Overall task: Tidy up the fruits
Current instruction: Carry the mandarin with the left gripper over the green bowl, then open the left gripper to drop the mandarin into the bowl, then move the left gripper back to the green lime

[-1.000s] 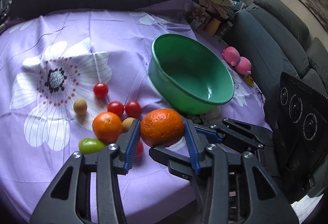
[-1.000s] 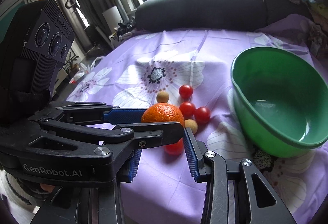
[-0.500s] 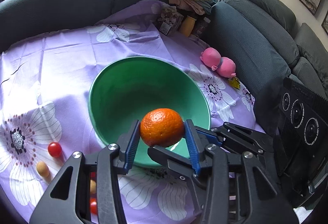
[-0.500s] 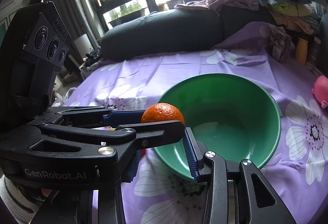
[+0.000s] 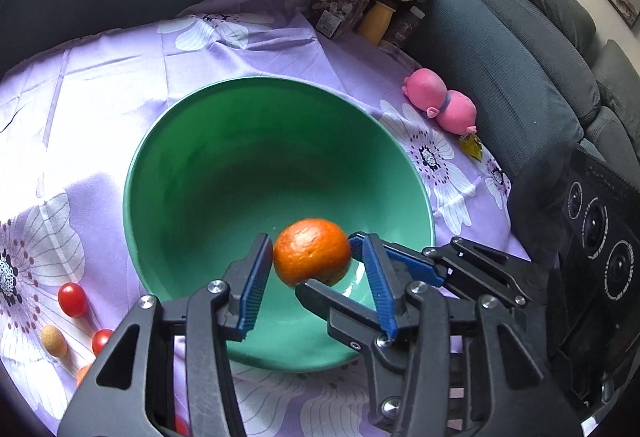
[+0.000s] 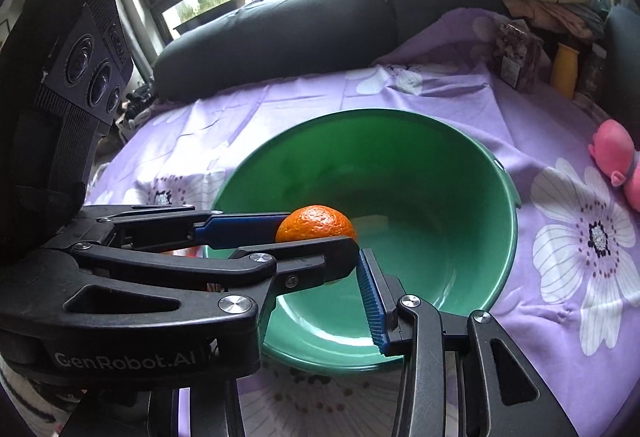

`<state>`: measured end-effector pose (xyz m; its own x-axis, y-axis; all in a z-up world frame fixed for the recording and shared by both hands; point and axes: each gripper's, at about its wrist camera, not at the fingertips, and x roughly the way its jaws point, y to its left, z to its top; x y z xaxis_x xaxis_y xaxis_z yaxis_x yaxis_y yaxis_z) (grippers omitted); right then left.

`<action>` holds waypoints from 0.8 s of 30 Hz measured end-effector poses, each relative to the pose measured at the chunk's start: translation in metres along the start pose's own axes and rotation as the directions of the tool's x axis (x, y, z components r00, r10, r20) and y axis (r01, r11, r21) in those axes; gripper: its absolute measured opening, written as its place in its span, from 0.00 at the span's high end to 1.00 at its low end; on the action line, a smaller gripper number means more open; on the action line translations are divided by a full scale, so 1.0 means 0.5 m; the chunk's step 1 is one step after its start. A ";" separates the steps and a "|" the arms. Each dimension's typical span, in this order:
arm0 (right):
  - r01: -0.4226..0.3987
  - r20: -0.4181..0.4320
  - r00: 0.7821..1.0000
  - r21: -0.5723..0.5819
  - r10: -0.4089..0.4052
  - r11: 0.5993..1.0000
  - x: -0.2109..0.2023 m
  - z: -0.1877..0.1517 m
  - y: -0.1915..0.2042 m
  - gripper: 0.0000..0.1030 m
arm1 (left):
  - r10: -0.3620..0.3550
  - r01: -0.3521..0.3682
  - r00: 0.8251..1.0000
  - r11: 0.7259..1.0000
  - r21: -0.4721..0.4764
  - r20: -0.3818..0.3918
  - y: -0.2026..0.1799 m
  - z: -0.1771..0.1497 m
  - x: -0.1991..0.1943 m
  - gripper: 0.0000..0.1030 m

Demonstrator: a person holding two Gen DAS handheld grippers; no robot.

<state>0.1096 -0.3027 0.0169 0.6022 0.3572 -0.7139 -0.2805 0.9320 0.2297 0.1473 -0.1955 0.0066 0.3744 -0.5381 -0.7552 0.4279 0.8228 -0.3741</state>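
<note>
An orange (image 5: 312, 257) hangs over the near side of the green bowl (image 5: 280, 81), between the blue pads of my left gripper (image 5: 316, 241). The left jaws are opening: the right pad stands just off the peel and the orange looks blurred, slipping free. From the right wrist the same orange (image 6: 316, 223) sits at the tips of the left gripper (image 6: 320, 233) above the bowl (image 6: 360, 113). My right gripper (image 6: 320, 289) hovers over the bowl's near rim, jaws apart with nothing held; its left finger is hidden behind the left gripper.
Cherry tomatoes (image 5: 72, 299) and a small tan fruit (image 5: 53, 340) lie on the purple flowered cloth left of the bowl. A pink toy (image 5: 440, 103) lies to the right by the grey sofa (image 5: 500, 49). A yellow bottle (image 5: 378, 21) and packets stand at the back.
Both grippers swung right, from above the fruit pile to above the bowl, carrying the orange. The left pads have now spread a little off the orange.
</note>
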 end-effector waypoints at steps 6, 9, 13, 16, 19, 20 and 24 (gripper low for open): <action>0.017 0.004 1.000 0.015 -0.017 1.000 -0.011 -0.002 -0.005 0.59 | 0.038 -0.039 0.999 0.999 0.033 0.030 -0.012 -0.006 -0.014 0.32; 0.025 0.011 1.000 0.010 -0.025 1.000 -0.022 -0.004 0.001 0.59 | 0.082 -0.084 0.995 0.995 0.051 0.052 -0.017 -0.014 -0.031 0.21; 0.034 0.021 0.999 -0.001 -0.034 0.999 -0.044 -0.012 0.013 0.59 | 0.149 -0.155 0.985 0.986 0.064 0.088 -0.014 -0.034 -0.059 0.14; 0.037 0.019 0.999 -0.013 -0.037 0.999 -0.057 -0.020 0.027 0.57 | 0.171 -0.178 0.980 0.982 0.057 0.105 -0.003 -0.052 -0.086 0.13; 0.043 0.021 0.999 -0.037 -0.042 0.998 -0.068 -0.029 0.045 0.57 | 0.217 -0.225 0.967 0.973 0.050 0.131 0.004 -0.077 -0.120 0.11; 0.041 0.022 0.999 -0.044 -0.040 0.998 -0.072 -0.032 0.053 0.57 | 0.229 -0.237 0.964 0.971 0.043 0.136 0.008 -0.086 -0.131 0.11; 0.011 0.019 1.000 -0.083 -0.010 0.996 -0.084 -0.044 0.090 0.54 | 0.277 -0.279 0.952 0.960 -0.001 0.133 0.039 -0.123 -0.173 0.07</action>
<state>0.0552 -0.2770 0.0424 0.6189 0.3492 -0.7036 -0.3348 0.9276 0.1659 0.0730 -0.1218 0.0315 0.5843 -0.3085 -0.7506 0.3057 0.9405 -0.1486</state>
